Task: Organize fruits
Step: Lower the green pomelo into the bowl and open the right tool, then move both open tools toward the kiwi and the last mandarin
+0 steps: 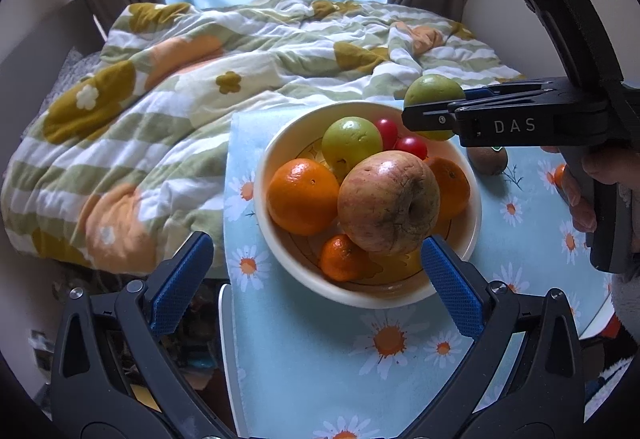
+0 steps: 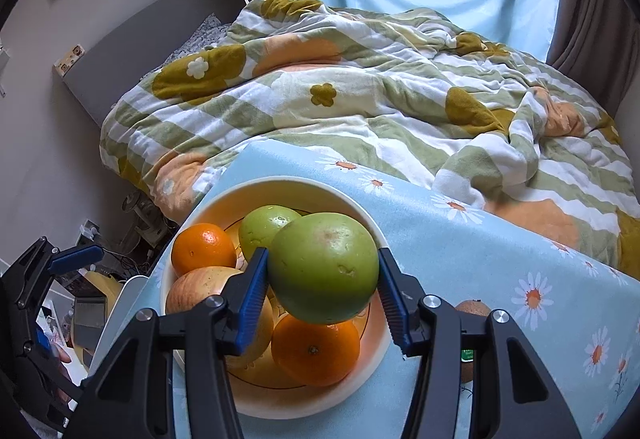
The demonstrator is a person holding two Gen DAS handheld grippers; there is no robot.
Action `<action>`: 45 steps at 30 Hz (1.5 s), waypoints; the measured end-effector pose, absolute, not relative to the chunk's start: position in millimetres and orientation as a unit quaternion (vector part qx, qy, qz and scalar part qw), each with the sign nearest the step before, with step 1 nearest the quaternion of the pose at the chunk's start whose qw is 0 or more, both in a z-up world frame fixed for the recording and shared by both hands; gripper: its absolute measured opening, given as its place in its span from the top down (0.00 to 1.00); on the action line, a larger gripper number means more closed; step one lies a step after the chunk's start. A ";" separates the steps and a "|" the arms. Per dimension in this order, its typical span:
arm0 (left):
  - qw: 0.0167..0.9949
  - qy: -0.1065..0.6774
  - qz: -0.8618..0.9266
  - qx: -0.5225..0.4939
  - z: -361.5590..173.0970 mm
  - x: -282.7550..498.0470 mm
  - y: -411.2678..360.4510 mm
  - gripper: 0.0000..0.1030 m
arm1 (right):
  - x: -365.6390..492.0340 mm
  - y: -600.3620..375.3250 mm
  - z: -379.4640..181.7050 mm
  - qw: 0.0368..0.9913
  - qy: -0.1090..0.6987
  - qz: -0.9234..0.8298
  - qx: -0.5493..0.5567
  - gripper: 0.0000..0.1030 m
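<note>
Nearest the right wrist camera, I am holding the right gripper [image 2: 323, 281] closed on a green fruit [image 2: 323, 267], its blue pads pressing both flanks and the fruit hanging clear above the bowl [image 2: 362, 217]. From the left wrist view, the same held fruit [image 1: 434, 95] is sitting over the bowl's far right rim [image 1: 280, 143]. I am keeping the left gripper [image 1: 316, 271] wide open with nothing between its pads, poised at the bowl's near edge.

Inside the bowl, I am seeing a blotchy apple [image 1: 388, 201], a large orange [image 1: 303, 196], a second orange [image 1: 450, 187] behind the apple, a small mandarin [image 1: 342, 257], another green fruit [image 1: 351, 143] and two red tomatoes [image 1: 400, 137] at the back.

Beyond the bowl, on the daisy-print tablecloth [image 1: 304, 359], a kiwi [image 1: 487, 159] is lying just beside the rim, outside the bowl. A small orange object is showing behind the person's hand [image 1: 600, 175]; I cannot tell what it is. Farthest back, a flowered duvet [image 1: 160, 111] is covering the bed.

My judgement: most of the fruit is already gathered; the held fruit is not yet released, and the kiwi is waiting to be collected.
</note>
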State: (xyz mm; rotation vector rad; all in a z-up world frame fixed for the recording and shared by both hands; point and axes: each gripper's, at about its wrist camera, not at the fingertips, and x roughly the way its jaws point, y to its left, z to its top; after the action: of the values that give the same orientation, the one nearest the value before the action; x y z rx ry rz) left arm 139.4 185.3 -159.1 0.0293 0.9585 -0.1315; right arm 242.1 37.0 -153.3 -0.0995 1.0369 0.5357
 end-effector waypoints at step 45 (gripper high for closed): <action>0.899 0.430 -0.069 0.037 -85.8 127.1 157.0 0.00 | 165.8 -49.5 -57.5 0.895 0.416 0.162 -0.018 0.00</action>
State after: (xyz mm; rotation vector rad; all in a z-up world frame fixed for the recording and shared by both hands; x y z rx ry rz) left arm 127.1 157.0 -85.8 0.0764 0.8899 -0.1427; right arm 165.8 -49.5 -57.5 -0.0375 0.8629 0.3365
